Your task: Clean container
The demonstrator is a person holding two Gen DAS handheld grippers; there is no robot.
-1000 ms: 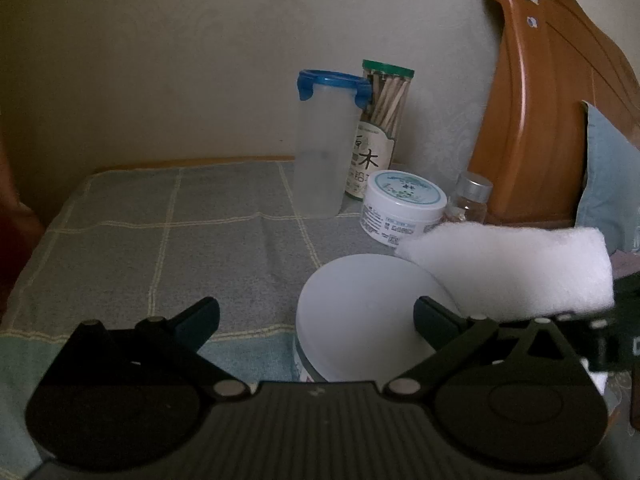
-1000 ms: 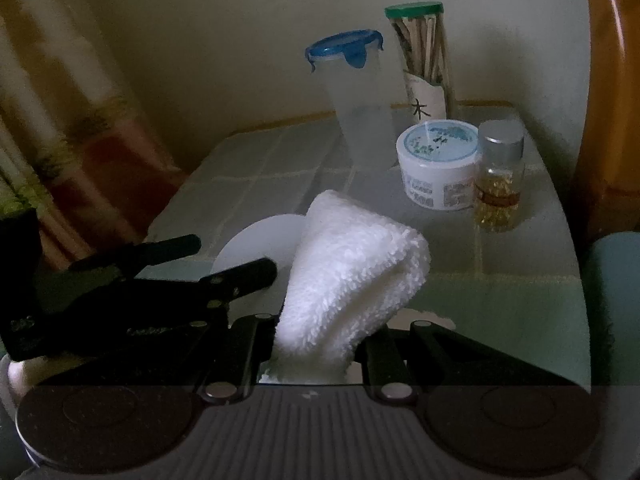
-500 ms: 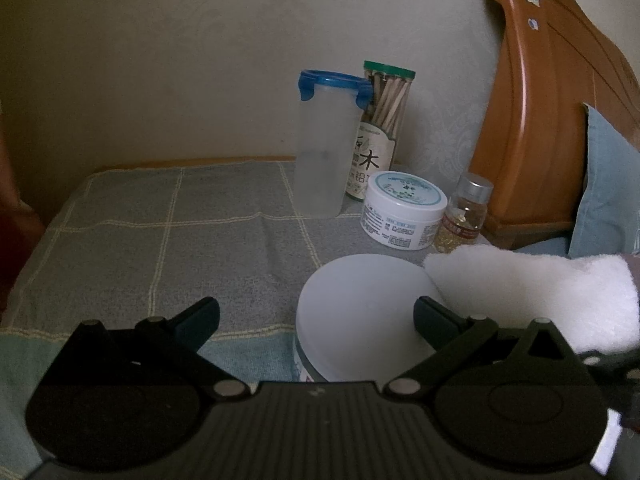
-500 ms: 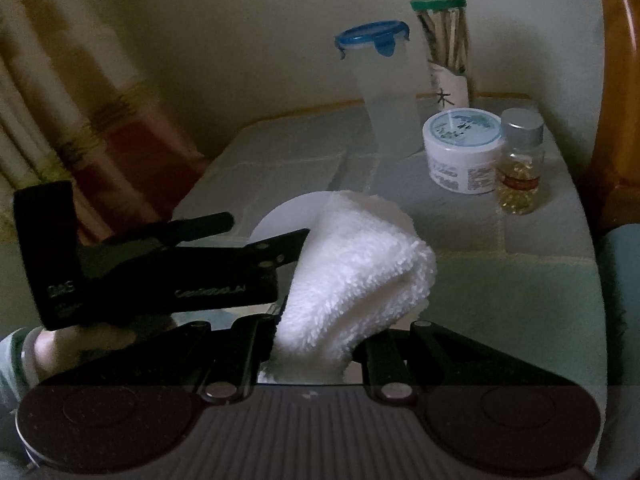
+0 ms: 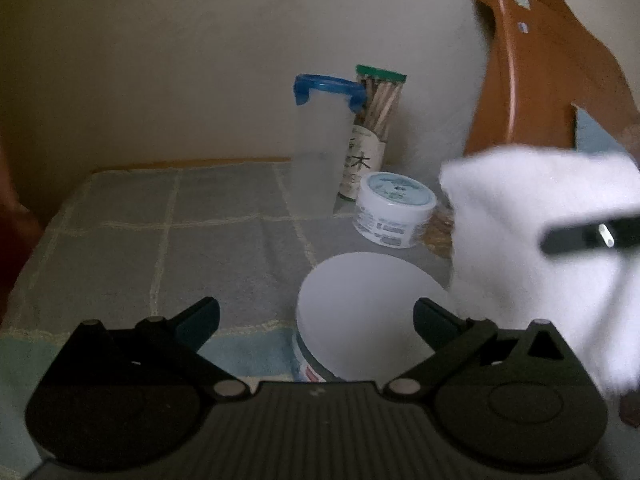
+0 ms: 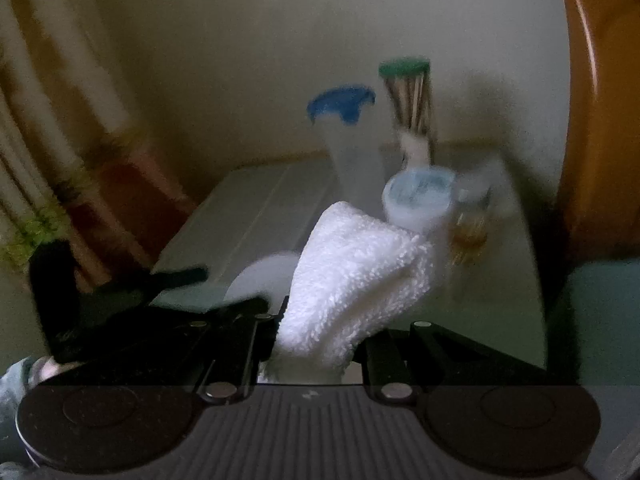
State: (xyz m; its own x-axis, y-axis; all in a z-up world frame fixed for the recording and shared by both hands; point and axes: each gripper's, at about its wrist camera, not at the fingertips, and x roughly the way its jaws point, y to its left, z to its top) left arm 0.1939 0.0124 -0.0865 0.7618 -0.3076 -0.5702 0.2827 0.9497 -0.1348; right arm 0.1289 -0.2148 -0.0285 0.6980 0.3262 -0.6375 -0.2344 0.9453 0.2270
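Pinching a folded white terry cloth point(image 6: 352, 280) between nearly closed jaws, right gripper point(image 6: 316, 344) at the bottom centre of the right wrist view, cloth standing up and forward from the fingers so that its soft folded end leads, presumably for wiping. Same cloth at the right edge of the left wrist view point(image 5: 532, 240), blurred, hanging above and to the right of the round white-lidded container point(image 5: 368, 312), apart from it as far as can be told. Container low in the centre of the left wrist view, on the grey checked tablecloth point(image 5: 168, 248), framed by the wide-open jaws of the left gripper point(image 5: 316, 316); fingers on either side of the lid, nothing held; touching or not cannot be told, but a likely stance for steadying it against the wipe. In the right wrist view, only a pale sliver of that lid point(image 6: 260, 280) left of the cloth, behind the left gripper's dark fingers point(image 6: 176, 276). Lined up against the wall at upper centre, out of the working space: tall frosted plastic tub with blue clip lid point(image 5: 324, 152), green-capped clear tube of wooden sticks point(image 5: 372, 128), short white jar with pale blue printed lid point(image 5: 396, 208), small glass bottle of amber liquid point(image 6: 468, 228). Orange-brown wooden headboard point(image 5: 532, 80) at upper right. Wipe not yet landed, judging by the gap.
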